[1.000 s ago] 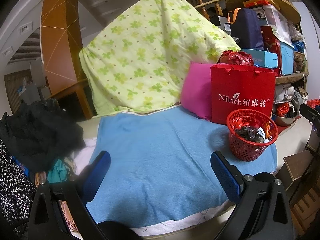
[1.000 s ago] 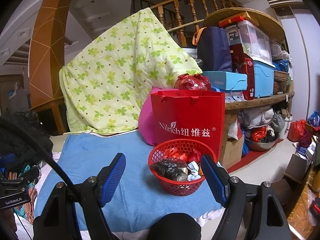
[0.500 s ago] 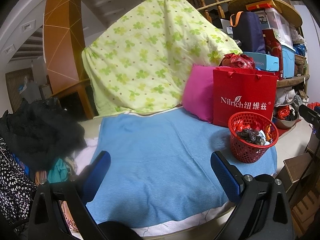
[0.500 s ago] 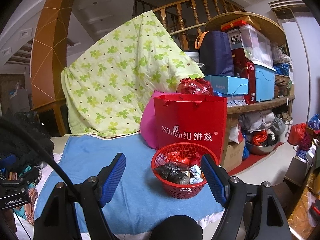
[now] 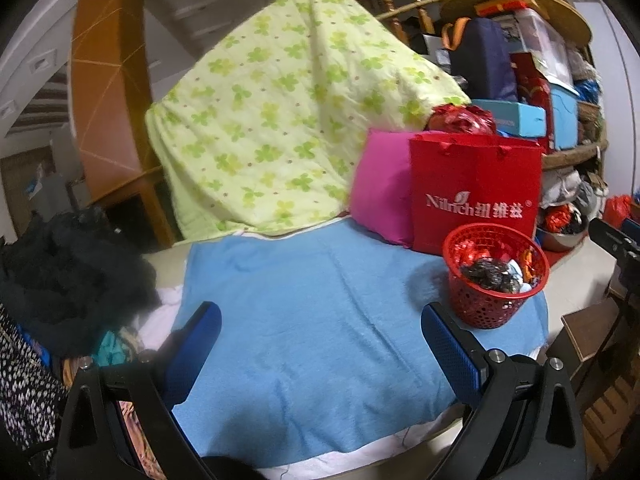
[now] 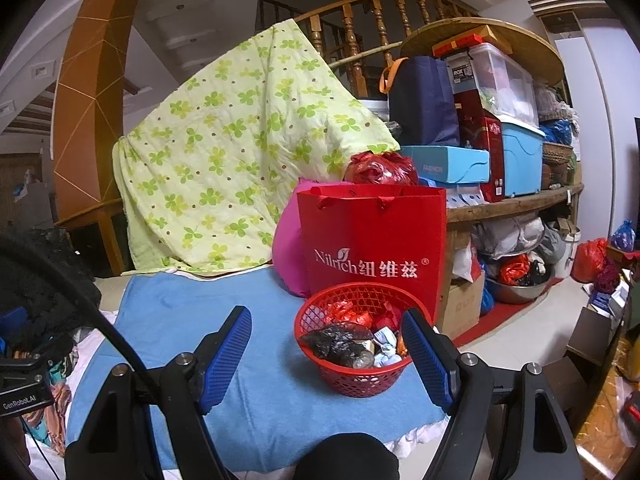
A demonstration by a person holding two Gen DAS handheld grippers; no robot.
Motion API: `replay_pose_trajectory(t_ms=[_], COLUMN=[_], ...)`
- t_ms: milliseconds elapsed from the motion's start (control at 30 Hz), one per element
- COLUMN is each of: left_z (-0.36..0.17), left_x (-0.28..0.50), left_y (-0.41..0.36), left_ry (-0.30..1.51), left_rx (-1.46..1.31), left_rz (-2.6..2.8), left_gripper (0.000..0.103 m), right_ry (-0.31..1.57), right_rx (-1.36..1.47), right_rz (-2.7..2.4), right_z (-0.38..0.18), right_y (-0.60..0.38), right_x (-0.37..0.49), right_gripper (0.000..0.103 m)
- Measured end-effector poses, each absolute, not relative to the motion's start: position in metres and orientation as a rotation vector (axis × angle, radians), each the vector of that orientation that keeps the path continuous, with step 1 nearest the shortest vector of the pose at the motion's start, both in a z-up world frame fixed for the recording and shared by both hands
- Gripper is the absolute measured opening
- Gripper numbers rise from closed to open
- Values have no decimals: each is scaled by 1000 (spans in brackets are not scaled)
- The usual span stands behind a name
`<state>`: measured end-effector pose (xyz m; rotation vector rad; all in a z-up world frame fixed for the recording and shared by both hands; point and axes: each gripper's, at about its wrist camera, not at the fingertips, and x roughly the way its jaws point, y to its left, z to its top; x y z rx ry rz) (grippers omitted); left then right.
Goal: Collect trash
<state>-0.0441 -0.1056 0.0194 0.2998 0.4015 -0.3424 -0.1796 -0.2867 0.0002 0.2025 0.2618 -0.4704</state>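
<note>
L gripper [image 5: 320,344] & R gripper [image 6: 326,356]: jaws apart, nothing between. Red mesh basket [image 6: 356,376] w/ wrappers [image 6: 348,344] sits on blue towel [image 5: 312,320], by red bag [image 6: 376,240].

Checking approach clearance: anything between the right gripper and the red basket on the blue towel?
Nothing visible. The right gripper is open and empty, with only bare blue towel ahead of it; the red basket sits just inside its right finger. The red bag stands behind the basket.
</note>
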Motion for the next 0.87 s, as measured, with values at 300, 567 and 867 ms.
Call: replay_pose_trajectory(t_ms=[300,567,867], left_z=[-12,-31,-46], left_x=[-11,21,70], left_y=[-179,-208,-185], left_ry=[488,549,608], left_rx=[401,402,306], left_rz=[-439,-464,-485], left_gripper=[100,100,100], right_ry=[333,371,365], right_rx=[255,277,201], right_rz=[-526,-539,-555], right_z=[-24,-39,-38], right_y=[-326,-352,-344], right_x=[-165,-138,-98], right_gripper=[80,80,80])
